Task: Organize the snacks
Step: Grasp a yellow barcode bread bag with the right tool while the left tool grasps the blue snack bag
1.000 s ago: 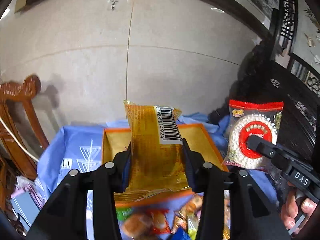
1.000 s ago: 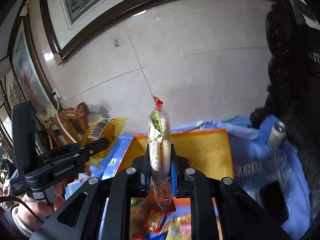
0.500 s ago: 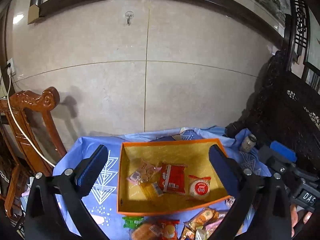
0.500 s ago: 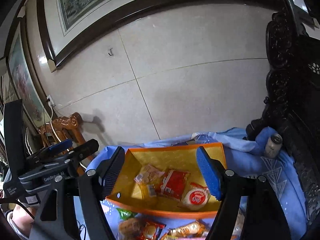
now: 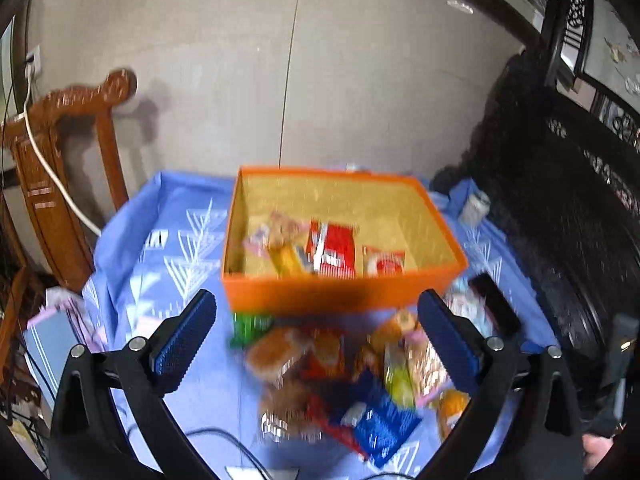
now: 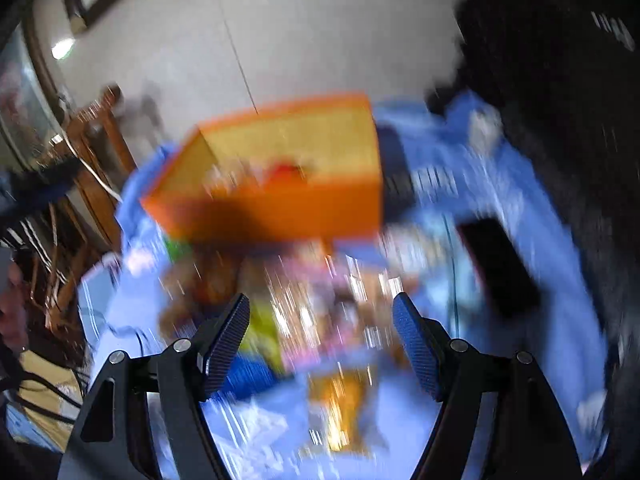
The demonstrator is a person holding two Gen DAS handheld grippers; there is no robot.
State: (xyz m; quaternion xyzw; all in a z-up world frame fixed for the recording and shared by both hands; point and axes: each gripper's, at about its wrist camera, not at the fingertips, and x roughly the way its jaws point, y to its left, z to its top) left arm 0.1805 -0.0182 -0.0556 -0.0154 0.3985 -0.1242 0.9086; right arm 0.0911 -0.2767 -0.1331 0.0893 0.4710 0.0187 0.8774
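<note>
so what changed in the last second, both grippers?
Both let go: the left gripper dropped its gold packet, the right gripper its red-tipped one, into the orange box. Jaws have just been opening, nothing between them; both now sit lower, over the loose snacks. Box unmoved.

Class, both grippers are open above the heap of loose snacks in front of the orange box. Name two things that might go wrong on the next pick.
1. The snack heap is crowded and overlapping, so the open left gripper may pinch two packets together or crush a soft bun.
2. The black phone lies at the heap's right edge, so the open right gripper might knock or grab it. That view is badly blurred, so aim there looks uncertain.
</note>
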